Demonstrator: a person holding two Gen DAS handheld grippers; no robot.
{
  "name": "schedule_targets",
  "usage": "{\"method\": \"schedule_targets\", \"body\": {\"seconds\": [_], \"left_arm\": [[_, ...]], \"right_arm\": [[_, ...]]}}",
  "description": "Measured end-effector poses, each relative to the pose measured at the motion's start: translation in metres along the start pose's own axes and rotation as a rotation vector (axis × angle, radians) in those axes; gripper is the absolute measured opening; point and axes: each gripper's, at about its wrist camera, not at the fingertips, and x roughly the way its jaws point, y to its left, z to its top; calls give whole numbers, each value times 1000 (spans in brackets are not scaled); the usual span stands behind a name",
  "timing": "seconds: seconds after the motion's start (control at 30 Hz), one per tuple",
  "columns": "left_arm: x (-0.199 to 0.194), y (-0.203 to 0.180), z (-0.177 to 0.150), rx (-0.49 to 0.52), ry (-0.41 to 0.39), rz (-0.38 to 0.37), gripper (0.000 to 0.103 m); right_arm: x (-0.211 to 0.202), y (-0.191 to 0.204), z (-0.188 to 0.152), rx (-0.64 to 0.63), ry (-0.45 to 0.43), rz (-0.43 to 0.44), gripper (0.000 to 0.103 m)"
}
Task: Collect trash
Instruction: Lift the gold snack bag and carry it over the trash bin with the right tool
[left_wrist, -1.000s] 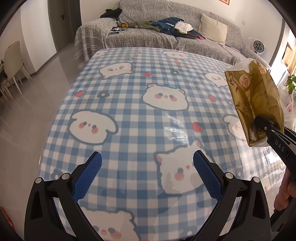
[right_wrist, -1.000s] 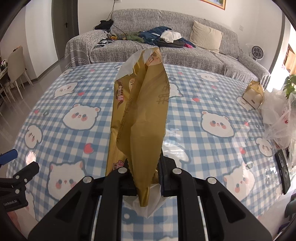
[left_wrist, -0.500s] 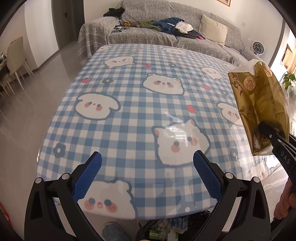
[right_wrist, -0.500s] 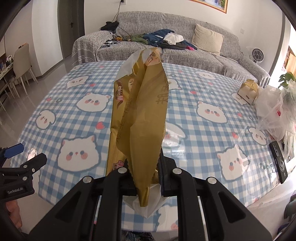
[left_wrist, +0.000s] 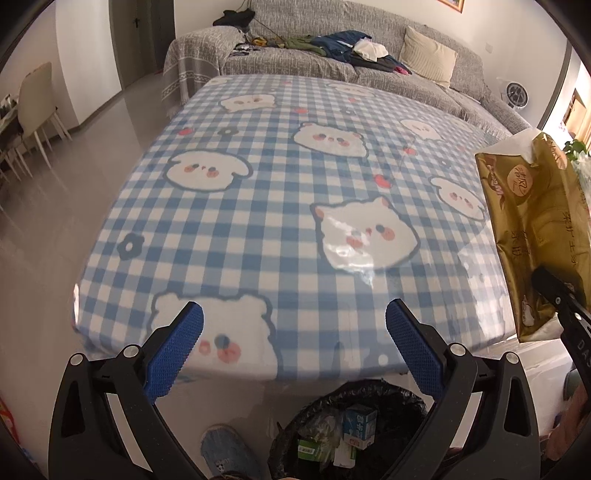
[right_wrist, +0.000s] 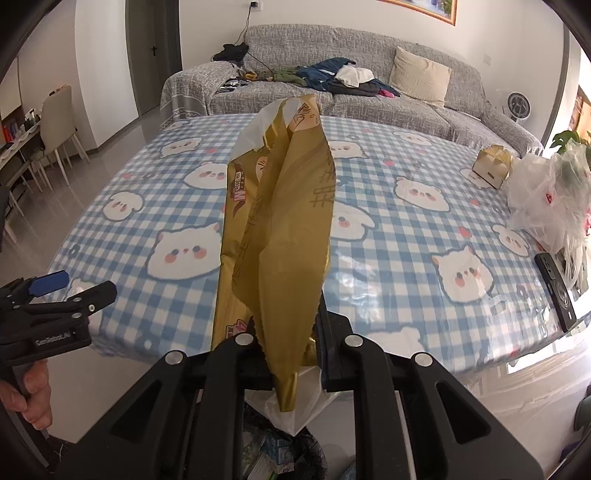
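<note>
Nearest to me, down by the person's feet, stands a trash bin (left_wrist: 351, 428) lined with a black bag, already holding a small carton (left_wrist: 359, 425) and other scraps, just off the near edge of the table (left_wrist: 258, 206). Above it the left gripper (left_wrist: 294, 345) hangs with its blue-padded fingers (left_wrist: 175, 352) spread wide and nothing between them. Beside it the right gripper (right_wrist: 287, 352) has its jaws pressed together on the lower end of a gold tissue packet (right_wrist: 275, 240) — crumpled, with a white tissue poking out below the pinch. The packet is held up in the air, over the table's near edge and above the bin, touching neither. The table wears a blue-and-white checked cloth printed with cartoon animal faces, under a clear glossy cover. On its right side a black remote (right_wrist: 556, 286) lies close to the edge, with a bundle of clear plastic bags (right_wrist: 550, 199) just behind it and a small cream gift box (right_wrist: 493, 168) farther back. Beyond the table a grey sofa (right_wrist: 369, 66) runs along the wall, strewn with clothes and a cream cushion (right_wrist: 421, 75) — and off to the left, pale dining chairs (right_wrist: 59, 122) stand on the shiny floor.
</note>
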Motion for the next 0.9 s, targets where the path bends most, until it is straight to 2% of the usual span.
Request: {"method": "schedule_targets", "body": {"seconds": [0.27, 0.9], "left_arm": [[-13, -8, -32, 23, -4, 15, 97], [-41, -5, -100, 10, -9, -14, 97]], "right_arm": [[-19, 2, -33, -6, 12, 15, 14], [-42, 14, -104, -21, 51, 39, 14]]}}
